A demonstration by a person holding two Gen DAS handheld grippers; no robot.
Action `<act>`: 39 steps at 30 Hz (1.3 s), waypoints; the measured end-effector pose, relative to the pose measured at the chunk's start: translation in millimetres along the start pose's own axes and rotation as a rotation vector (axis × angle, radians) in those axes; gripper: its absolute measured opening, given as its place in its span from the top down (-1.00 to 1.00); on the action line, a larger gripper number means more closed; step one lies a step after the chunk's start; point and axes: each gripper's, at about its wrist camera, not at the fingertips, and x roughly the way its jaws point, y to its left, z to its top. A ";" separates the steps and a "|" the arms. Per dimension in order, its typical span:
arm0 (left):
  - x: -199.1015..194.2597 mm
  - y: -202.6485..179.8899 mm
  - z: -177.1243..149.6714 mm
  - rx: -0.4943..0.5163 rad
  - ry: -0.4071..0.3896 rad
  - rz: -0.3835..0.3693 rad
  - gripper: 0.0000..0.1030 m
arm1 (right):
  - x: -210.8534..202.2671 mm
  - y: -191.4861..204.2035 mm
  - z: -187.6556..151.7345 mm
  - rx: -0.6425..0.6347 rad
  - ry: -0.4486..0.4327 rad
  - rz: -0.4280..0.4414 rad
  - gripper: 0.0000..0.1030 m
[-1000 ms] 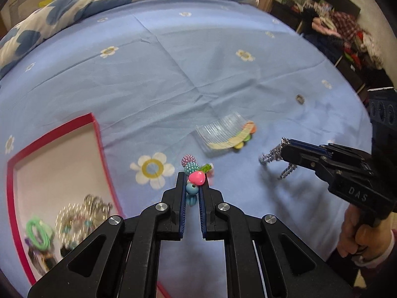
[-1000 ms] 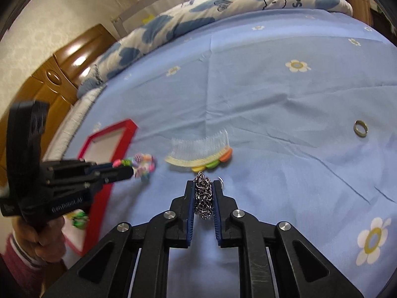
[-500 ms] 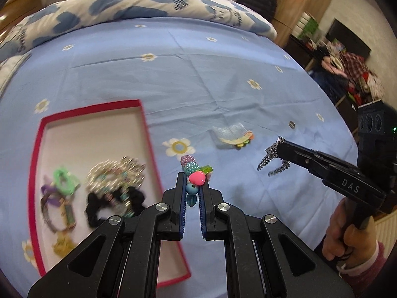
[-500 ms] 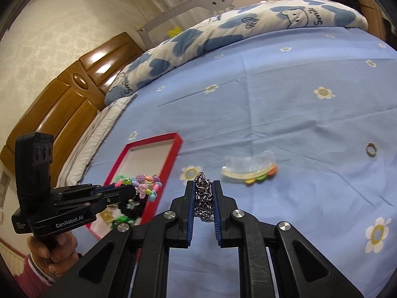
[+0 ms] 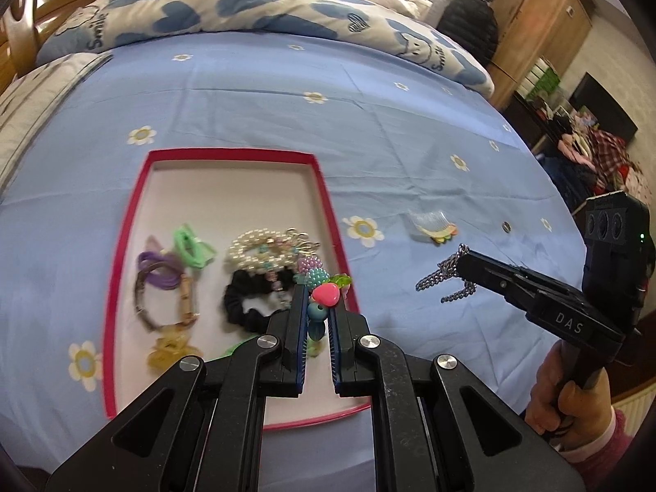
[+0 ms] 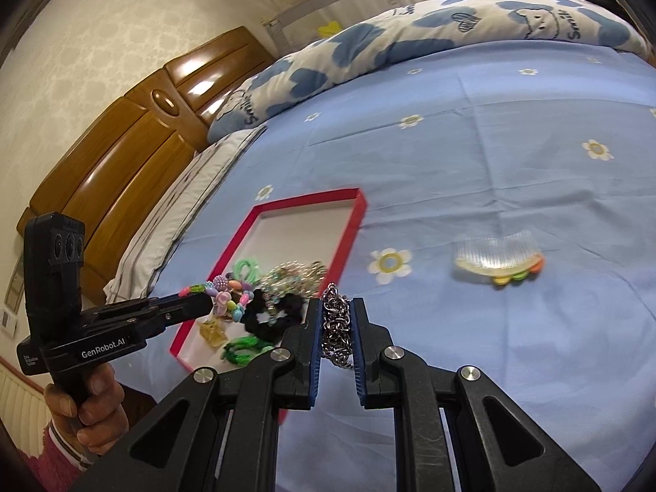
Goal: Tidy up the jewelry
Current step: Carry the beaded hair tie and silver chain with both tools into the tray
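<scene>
My left gripper [image 5: 317, 291] is shut on a colourful beaded bracelet [image 5: 322, 283] and holds it above the right edge of the red-rimmed tray [image 5: 326, 192]. The tray holds a pearl bracelet [image 5: 262, 248], a black scrunchie [image 5: 246, 303], green and purple hair ties [image 5: 190, 246] and a yellow charm. My right gripper [image 6: 337, 307] is shut on a silver chain [image 6: 337, 330], raised above the bed, right of the tray; it shows in the left wrist view [image 5: 461, 264] with the chain [image 5: 445, 276] dangling. The left gripper also shows in the right wrist view [image 6: 205, 299].
A clear hair comb with coloured beads [image 5: 432, 225] and a small ring [image 5: 505, 227] lie on the blue flowered sheet right of the tray. A blue-and-white duvet [image 5: 246, 12] lies at the far edge. A wooden headboard [image 6: 135, 143] stands at the left.
Both grippers have lifted and swung left towards the tray with their items. The beaded bracelet now hangs over the tray's right edge; the chain has come closer to the tray.
</scene>
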 end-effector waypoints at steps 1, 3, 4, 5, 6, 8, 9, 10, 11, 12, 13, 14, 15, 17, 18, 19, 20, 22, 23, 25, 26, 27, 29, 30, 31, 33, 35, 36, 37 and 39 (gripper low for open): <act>-2.0 3.9 -0.5 -0.008 -0.003 0.003 0.85 | 2.4 4.1 0.4 -0.006 0.003 0.004 0.75; -5.3 11.8 -1.8 -0.027 -0.010 0.011 0.85 | 5.4 10.0 0.7 -0.013 0.009 0.016 0.75; -7.7 16.7 -2.9 -0.039 -0.014 0.014 0.85 | 7.3 13.6 1.4 -0.019 0.012 0.021 0.75; -9.3 20.4 -3.2 -0.048 -0.018 0.018 0.85 | 8.5 16.1 1.9 -0.022 0.014 0.025 0.75; -10.5 23.0 -3.6 -0.054 -0.020 0.020 0.85 | 10.3 19.4 2.6 -0.026 0.016 0.030 0.75; -13.5 30.4 -3.7 -0.074 -0.027 0.025 0.85 | 13.7 26.0 3.7 -0.037 0.020 0.041 0.75; -14.8 34.3 -3.8 -0.082 -0.029 0.024 0.85 | 15.7 28.8 4.5 -0.042 0.023 0.046 0.75; -15.9 38.9 -3.7 -0.093 -0.033 0.024 0.85 | 18.3 32.1 5.2 -0.047 0.026 0.052 0.75; -16.6 42.5 -3.6 -0.101 -0.035 0.027 0.85 | 21.0 35.0 5.7 -0.050 0.030 0.059 0.75; -17.4 45.7 -4.1 -0.109 -0.037 0.031 0.85 | 24.2 38.7 6.3 -0.054 0.035 0.067 0.75; -17.8 49.9 -4.2 -0.118 -0.039 0.034 0.85 | 27.5 42.7 7.1 -0.057 0.038 0.070 0.75; -18.2 54.0 -4.1 -0.125 -0.039 0.037 0.85 | 30.1 45.7 7.4 -0.061 0.041 0.073 0.75; -18.1 57.5 -4.0 -0.133 -0.039 0.041 0.85 | 34.0 49.4 8.0 -0.066 0.044 0.077 0.75; -17.8 63.9 -5.0 -0.146 -0.038 0.049 0.85 | 39.8 52.8 9.2 -0.069 0.051 0.084 0.75; -17.8 66.9 -5.5 -0.152 -0.038 0.054 0.85 | 44.2 55.3 10.0 -0.072 0.056 0.088 0.75; -17.8 70.1 -5.9 -0.158 -0.038 0.059 0.85 | 46.6 56.3 10.1 -0.073 0.060 0.089 0.75; -17.4 73.8 -6.3 -0.164 -0.037 0.063 0.85 | 49.7 57.4 10.7 -0.074 0.063 0.091 0.75; -15.0 80.6 -6.2 -0.175 -0.034 0.068 0.85 | 55.4 60.5 12.6 -0.078 0.067 0.092 0.75; -13.4 83.3 -5.8 -0.177 -0.032 0.073 0.85 | 58.6 61.1 13.5 -0.078 0.070 0.093 0.75; -10.8 87.2 -5.0 -0.182 -0.032 0.083 0.85 | 65.5 62.4 15.9 -0.075 0.077 0.094 0.75; -8.3 90.5 -4.4 -0.187 -0.030 0.082 0.85 | 67.8 62.7 16.4 -0.075 0.081 0.092 0.75; -5.6 93.2 -3.6 -0.192 -0.027 0.081 0.85 | 71.8 63.2 16.9 -0.078 0.086 0.090 0.75; 1.9 98.2 -2.2 -0.193 -0.022 0.092 0.85 | 77.5 63.9 16.6 -0.076 0.094 0.087 0.75; 4.6 99.1 -2.0 -0.192 -0.020 0.096 0.85 | 82.6 63.5 15.9 -0.075 0.102 0.086 0.75; 9.1 101.2 -1.8 -0.193 -0.014 0.102 0.85 | 86.8 63.3 15.2 -0.073 0.109 0.084 0.75; 17.6 105.1 -2.4 -0.196 0.001 0.115 0.85 | 94.4 62.4 13.4 -0.071 0.124 0.080 0.75; 24.5 107.7 -4.4 -0.196 0.014 0.128 0.85 | 102.6 61.3 11.1 -0.070 0.141 0.074 0.75; 27.4 109.3 -5.7 -0.197 0.021 0.129 0.85 | 106.4 60.9 9.6 -0.070 0.149 0.072 0.75; 29.9 110.4 -7.3 -0.199 0.027 0.128 0.85 | 109.4 60.7 8.6 -0.071 0.155 0.071 0.75; 34.8 111.5 -10.2 -0.197 0.039 0.137 0.85 | 114.2 60.1 6.5 -0.074 0.166 0.067 0.75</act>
